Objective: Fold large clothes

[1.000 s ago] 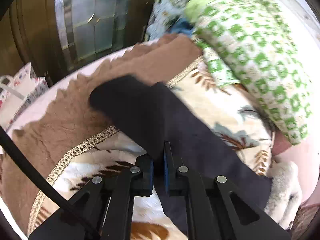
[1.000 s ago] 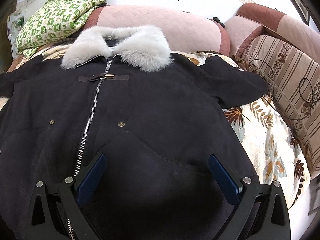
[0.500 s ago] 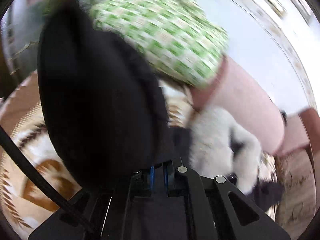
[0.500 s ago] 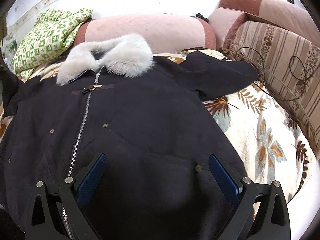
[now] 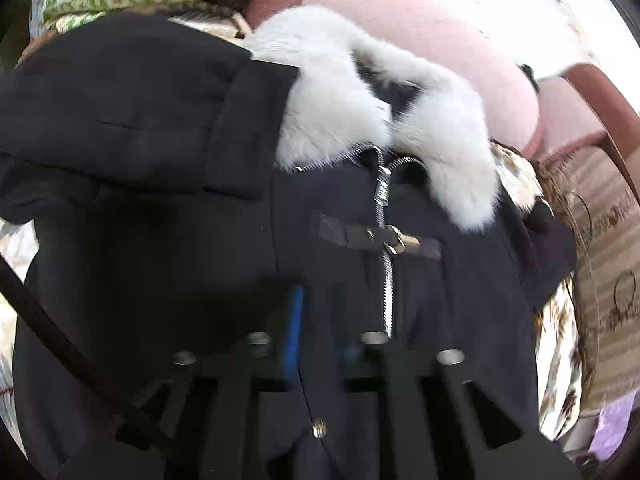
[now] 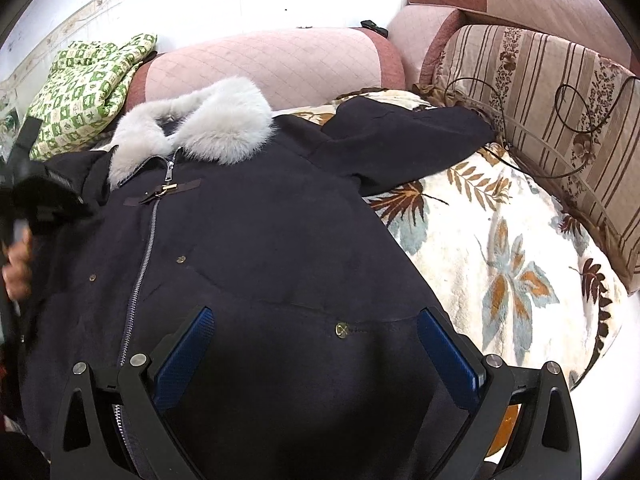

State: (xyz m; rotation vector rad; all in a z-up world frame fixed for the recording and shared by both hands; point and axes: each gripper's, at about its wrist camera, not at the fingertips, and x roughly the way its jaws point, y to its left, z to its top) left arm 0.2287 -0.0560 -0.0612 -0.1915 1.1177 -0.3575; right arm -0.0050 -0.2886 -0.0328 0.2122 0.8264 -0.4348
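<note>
Left hand-held gripper (image 5: 316, 320), jaws just opening off the folded sleeve (image 5: 132, 120), tilts down over the dark matte coat (image 6: 260, 240) with fluffy collar (image 6: 192, 128) on the bed (image 6: 500, 260); right hand-held gripper (image 6: 316, 356) gapes wide, empty.

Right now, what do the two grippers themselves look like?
The right gripper is matte black with angular fingers, silver pivot bolts and textured blue pads. The left gripper has the same black build, blue pads and silver bolts, plus a black cable trailing along its side.
</note>
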